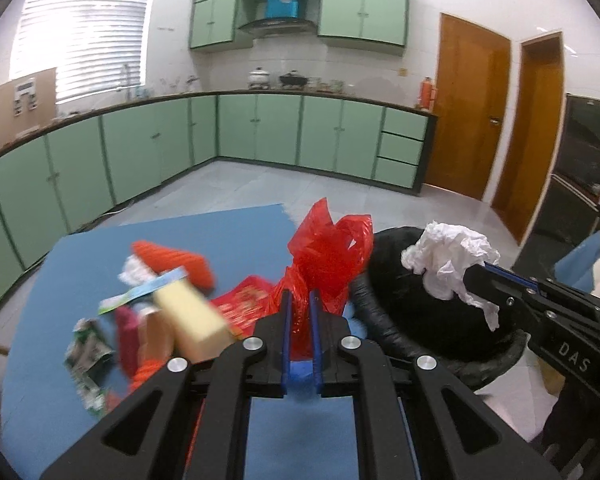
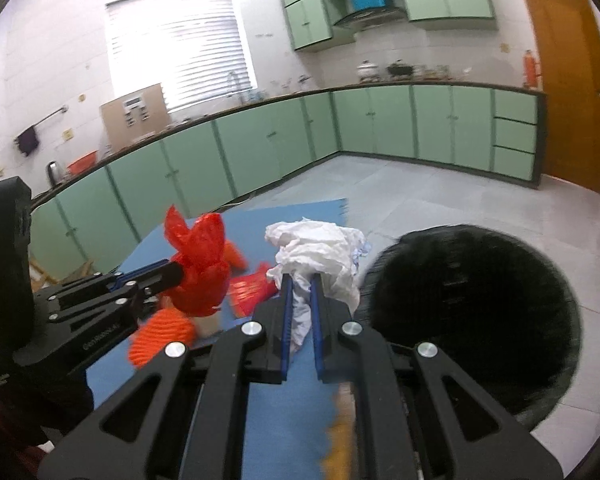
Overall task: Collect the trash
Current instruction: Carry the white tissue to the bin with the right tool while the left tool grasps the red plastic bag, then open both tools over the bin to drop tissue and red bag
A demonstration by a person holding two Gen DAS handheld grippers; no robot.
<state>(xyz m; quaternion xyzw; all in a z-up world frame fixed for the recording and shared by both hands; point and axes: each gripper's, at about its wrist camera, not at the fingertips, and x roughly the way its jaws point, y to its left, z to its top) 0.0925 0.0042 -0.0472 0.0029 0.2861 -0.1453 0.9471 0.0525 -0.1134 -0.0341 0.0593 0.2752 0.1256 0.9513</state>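
My left gripper [image 1: 300, 300] is shut on a crumpled red plastic bag [image 1: 328, 248] and holds it above the blue table [image 1: 204, 236]; the bag also shows in the right wrist view [image 2: 198, 268]. My right gripper [image 2: 301, 284] is shut on crumpled white paper [image 2: 320, 252] and holds it beside the rim of a black-lined trash bin [image 2: 472, 320]. In the left wrist view the white paper [image 1: 448, 260] hangs over the bin [image 1: 384, 320].
More trash lies on the table at left: an orange mesh sleeve [image 1: 176, 264], a pale yellow box [image 1: 192, 320], a red packet [image 1: 244, 304], and a torn green-white wrapper [image 1: 86, 356]. Green kitchen cabinets [image 1: 260, 128] and wooden doors [image 1: 472, 104] stand behind.
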